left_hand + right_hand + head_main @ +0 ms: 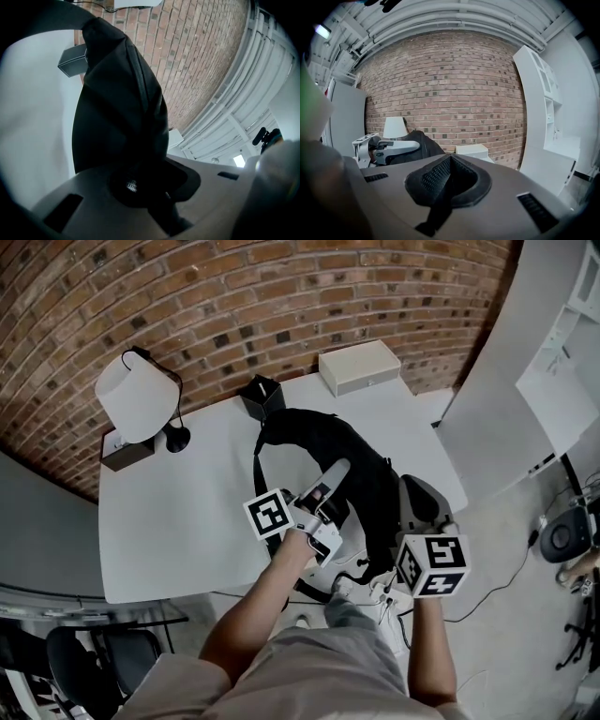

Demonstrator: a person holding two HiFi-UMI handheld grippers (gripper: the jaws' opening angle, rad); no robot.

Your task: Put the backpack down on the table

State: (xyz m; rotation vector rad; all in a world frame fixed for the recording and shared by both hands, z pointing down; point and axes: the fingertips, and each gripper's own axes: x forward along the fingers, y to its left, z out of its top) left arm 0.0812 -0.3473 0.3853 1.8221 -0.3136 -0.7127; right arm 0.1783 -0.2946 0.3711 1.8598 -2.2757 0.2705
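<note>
Where nearest, lower centre: left gripper (336, 474) clamped on black backpack (328, 439) fabric. Lower right: right gripper (449, 180) closed, pads together, nothing clearly between. Backpack upright mid-frame over near right part of white table (178, 521); resting or lifted unclear. Beyond, upper left: white lamp (136, 395); then 2 containers, black box (264, 395), white box (359, 367), before brick wall (234, 306).

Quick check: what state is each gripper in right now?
Left gripper: closed on the black backpack.
Right gripper: closed, with nothing visible between its jaws.
</note>
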